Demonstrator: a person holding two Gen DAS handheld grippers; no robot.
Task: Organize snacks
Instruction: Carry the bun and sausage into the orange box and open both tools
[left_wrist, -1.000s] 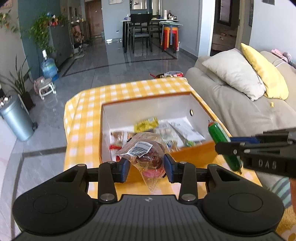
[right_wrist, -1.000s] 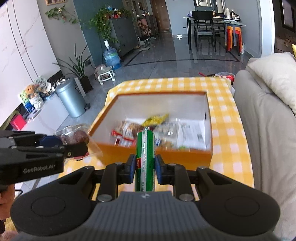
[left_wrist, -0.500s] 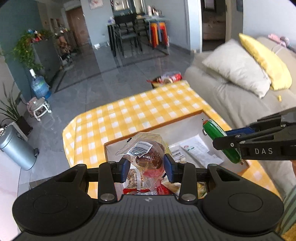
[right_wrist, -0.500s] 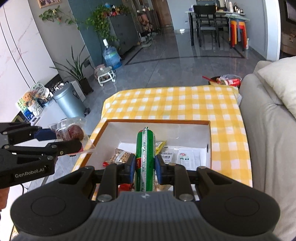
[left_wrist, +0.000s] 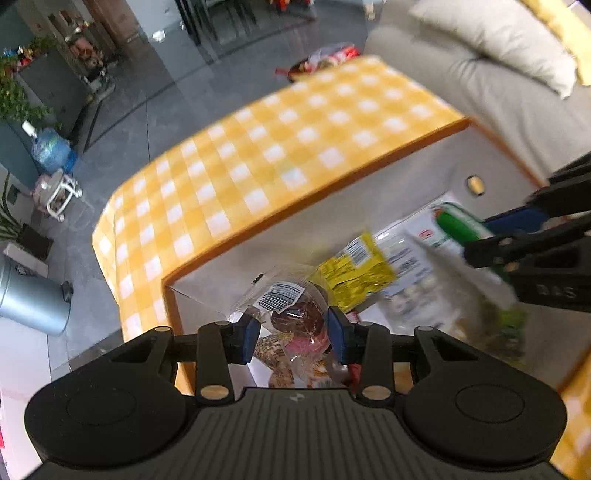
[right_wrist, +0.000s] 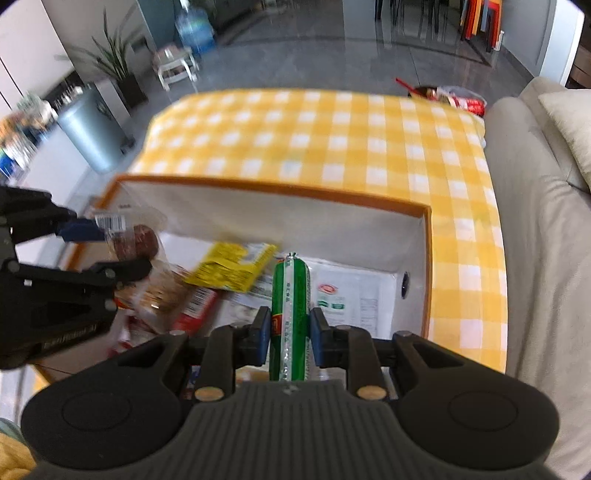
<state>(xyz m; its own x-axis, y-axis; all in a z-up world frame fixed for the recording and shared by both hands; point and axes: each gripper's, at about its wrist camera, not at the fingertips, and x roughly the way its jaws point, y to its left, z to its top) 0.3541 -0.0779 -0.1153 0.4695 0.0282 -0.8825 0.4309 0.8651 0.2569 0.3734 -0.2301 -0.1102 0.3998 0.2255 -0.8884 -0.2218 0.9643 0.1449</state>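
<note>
Both grippers over the orange box (right_wrist: 426, 266): left gripper (left_wrist: 293, 332) pinching a clear-wrapped snack (left_wrist: 295, 314), right gripper (right_wrist: 290, 330) clamped on the green sausage (right_wrist: 290, 295).

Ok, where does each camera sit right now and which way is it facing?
Left wrist: on the left gripper, angled down into the box; its own fingers clamp a clear pastry bag; the right gripper enters from the right.
Right wrist: on the right gripper, angled down into the box; its fingers clamp a green sausage; the left gripper enters from the left.
Shared: box, yellow packet, checked cloth, sofa.
</note>
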